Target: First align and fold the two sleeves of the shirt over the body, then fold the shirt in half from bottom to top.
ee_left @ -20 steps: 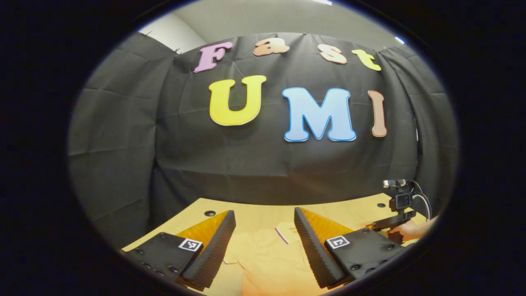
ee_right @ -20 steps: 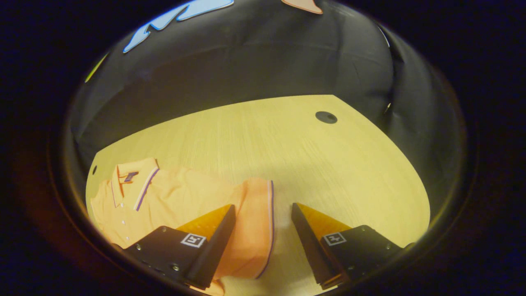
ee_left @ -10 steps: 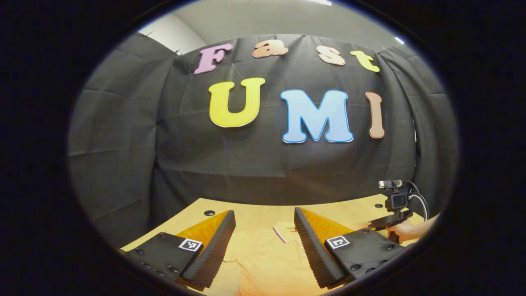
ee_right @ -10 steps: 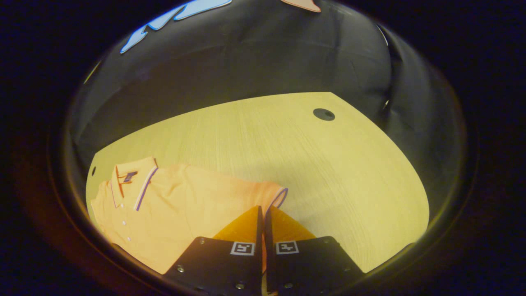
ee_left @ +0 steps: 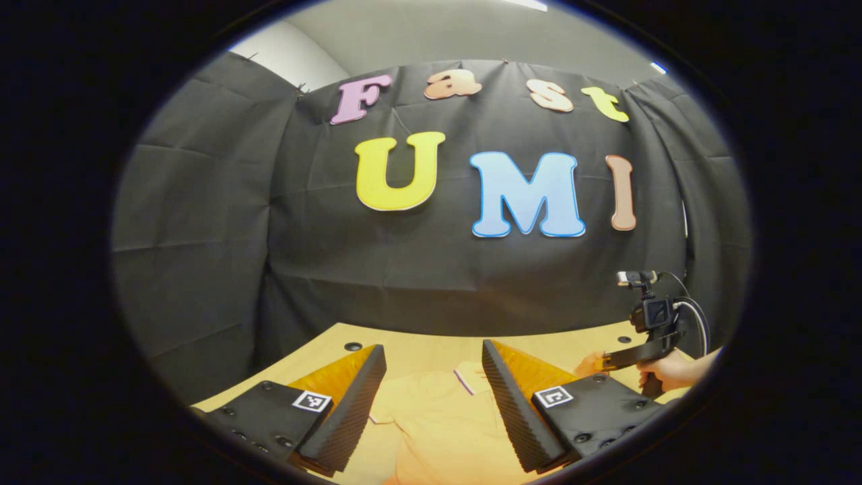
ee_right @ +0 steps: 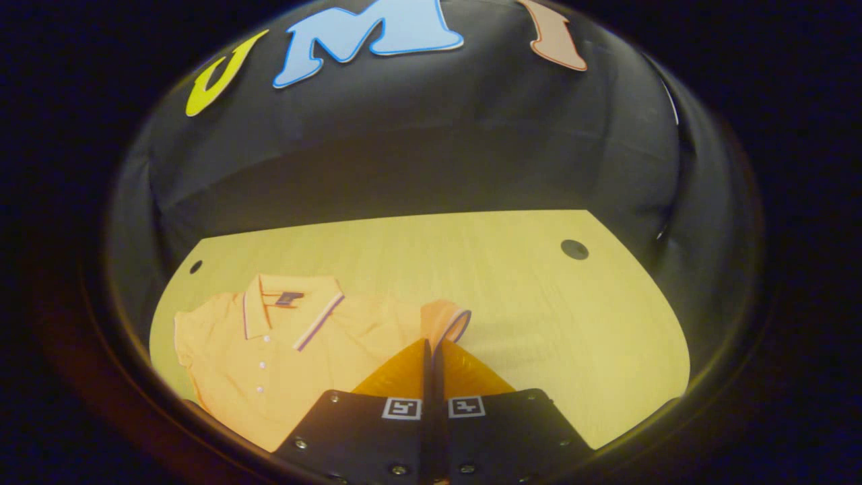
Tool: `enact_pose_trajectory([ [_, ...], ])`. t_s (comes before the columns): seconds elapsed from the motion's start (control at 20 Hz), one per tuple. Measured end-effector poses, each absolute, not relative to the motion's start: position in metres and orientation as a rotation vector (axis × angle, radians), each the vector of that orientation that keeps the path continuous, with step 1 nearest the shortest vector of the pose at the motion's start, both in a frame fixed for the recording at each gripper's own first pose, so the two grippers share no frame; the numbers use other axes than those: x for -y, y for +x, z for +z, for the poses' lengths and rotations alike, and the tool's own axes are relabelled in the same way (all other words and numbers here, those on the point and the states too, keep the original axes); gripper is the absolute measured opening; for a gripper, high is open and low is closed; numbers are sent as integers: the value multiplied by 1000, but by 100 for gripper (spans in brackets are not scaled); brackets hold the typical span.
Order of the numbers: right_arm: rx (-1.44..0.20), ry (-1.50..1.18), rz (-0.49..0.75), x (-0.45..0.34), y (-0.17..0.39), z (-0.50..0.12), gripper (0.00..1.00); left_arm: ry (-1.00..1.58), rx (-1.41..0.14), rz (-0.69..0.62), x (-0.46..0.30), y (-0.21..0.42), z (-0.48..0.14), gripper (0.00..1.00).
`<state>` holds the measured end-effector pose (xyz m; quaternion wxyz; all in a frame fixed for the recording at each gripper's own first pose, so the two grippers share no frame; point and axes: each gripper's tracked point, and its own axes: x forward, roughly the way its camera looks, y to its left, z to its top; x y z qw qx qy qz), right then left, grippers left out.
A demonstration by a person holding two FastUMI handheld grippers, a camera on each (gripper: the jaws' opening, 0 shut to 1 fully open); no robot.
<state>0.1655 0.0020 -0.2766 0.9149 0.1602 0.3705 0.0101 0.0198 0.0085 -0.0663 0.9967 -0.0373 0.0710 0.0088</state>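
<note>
Pinching the sleeve (ee_right: pixel 444 320), the right gripper (ee_right: pixel 431 350) hides its hem; left gripper (ee_left: pixel 431 377) jaws gape.

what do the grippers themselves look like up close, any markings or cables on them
Each gripper has two wedge-shaped fingers on flat black plates held by small screws, each plate bearing a square black-and-white tag: see the left gripper and right gripper. In the left gripper view, the right gripper carries a small black camera with looping black cables.

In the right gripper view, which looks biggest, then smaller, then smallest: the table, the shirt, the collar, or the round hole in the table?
1. table
2. shirt
3. collar
4. round hole

This is how big they look; the hole lies farther from the camera.
</note>
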Motion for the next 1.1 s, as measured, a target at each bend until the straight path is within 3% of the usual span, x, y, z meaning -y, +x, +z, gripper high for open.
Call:
enact_pose_trajectory([
  [0.25,-770,304,157,-58,157,-272,0,-74,-143,55,-23,10,-69,96],
  [0.45,-811,274,189,-84,149,-281,0,-78,-164,69,-39,15,-81,96],
  [0.65,-836,243,174,-95,144,-285,0,-96,-192,44,-50,32,-97,96],
  [1.1,-874,267,127,-108,131,-283,14,-104,-220,-29,-75,70,-129,94],
])
